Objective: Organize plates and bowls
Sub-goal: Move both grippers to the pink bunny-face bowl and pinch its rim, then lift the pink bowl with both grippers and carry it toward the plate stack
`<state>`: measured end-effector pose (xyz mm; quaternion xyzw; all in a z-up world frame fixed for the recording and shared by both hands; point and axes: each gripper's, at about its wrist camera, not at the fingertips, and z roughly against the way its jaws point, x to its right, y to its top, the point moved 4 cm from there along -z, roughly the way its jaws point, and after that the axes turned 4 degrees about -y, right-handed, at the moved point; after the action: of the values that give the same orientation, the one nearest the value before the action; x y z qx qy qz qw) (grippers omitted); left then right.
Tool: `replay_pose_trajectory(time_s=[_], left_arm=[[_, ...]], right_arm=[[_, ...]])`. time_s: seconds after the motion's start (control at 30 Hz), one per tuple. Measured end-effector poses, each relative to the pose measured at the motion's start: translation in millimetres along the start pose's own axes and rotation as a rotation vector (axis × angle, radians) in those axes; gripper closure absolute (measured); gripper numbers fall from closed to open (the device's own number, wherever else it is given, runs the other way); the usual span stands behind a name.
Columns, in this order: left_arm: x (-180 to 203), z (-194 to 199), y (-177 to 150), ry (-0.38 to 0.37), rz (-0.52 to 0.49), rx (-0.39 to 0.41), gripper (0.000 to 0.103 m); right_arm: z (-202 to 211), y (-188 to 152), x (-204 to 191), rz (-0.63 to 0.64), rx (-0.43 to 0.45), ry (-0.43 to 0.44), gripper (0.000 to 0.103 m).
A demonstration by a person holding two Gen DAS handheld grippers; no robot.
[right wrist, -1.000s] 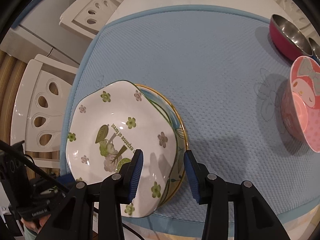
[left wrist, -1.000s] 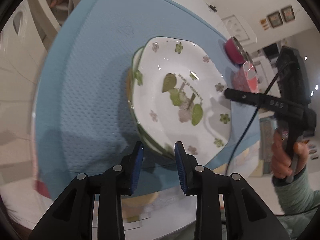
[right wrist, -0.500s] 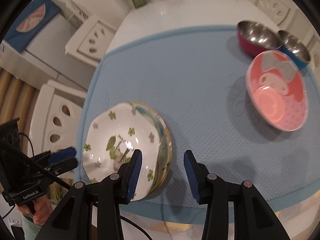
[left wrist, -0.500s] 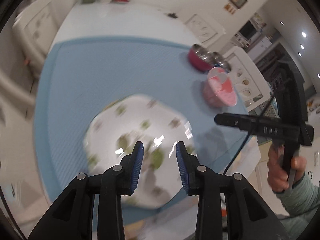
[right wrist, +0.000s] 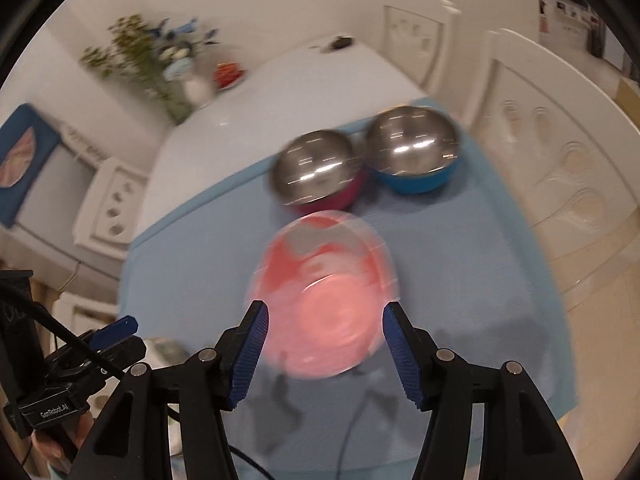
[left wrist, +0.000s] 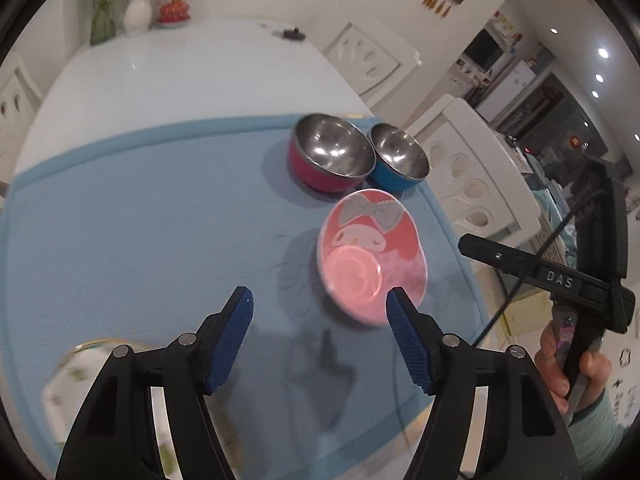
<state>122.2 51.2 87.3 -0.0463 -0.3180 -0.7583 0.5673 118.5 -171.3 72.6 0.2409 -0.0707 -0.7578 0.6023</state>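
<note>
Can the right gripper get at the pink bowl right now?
Probably yes: the right gripper is open, the pink bowl sits right ahead of its fingers, and nothing lies between them.

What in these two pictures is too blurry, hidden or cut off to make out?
- Flowered plate: left wrist view, smeared and partly behind the left tool.
- Pink bowl: right wrist view, motion blur wipes out its picture.
- Vase of flowers: right wrist view, blurred.
- Right tool: left wrist view, fingertips cut off from sight.
</note>
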Motion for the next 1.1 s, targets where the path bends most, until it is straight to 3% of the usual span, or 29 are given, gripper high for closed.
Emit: replay_pose_trajectory(time_s=[0.1, 0.33, 0.53, 0.77, 1.1], left_arm=[[7.1, -32.2, -0.4, 0.029, 0.039, -0.027, 0.037], [-10.2, -77.3, -17.6, 0.106, 0.181, -0.050, 0.048], [-21.2, -86.3, -28.0, 0.093, 0.259, -0.037, 0.066], [-22.3, -93.1, -33.6, 0.063, 0.276, -0.028, 0.091], [-9.9, -79.7, -29.4, 0.056, 0.312, 0.034, 0.094]], right_arm=[[-26.9, 12.4, 20.6, 0.041, -0.061, -0.003, 0.046], [-84.1, 21.1, 18.7, 0.178, -0.157, 0.031, 0.048], [-108.6, 21.8, 7.0, 0.261, -0.181, 0.037, 0.066], [-119.2, 16.1, 1.5, 0.298, -0.182, 0.037, 0.091], [-92.3, 14.7, -4.9, 0.288, -0.145, 0.039, 0.093]])
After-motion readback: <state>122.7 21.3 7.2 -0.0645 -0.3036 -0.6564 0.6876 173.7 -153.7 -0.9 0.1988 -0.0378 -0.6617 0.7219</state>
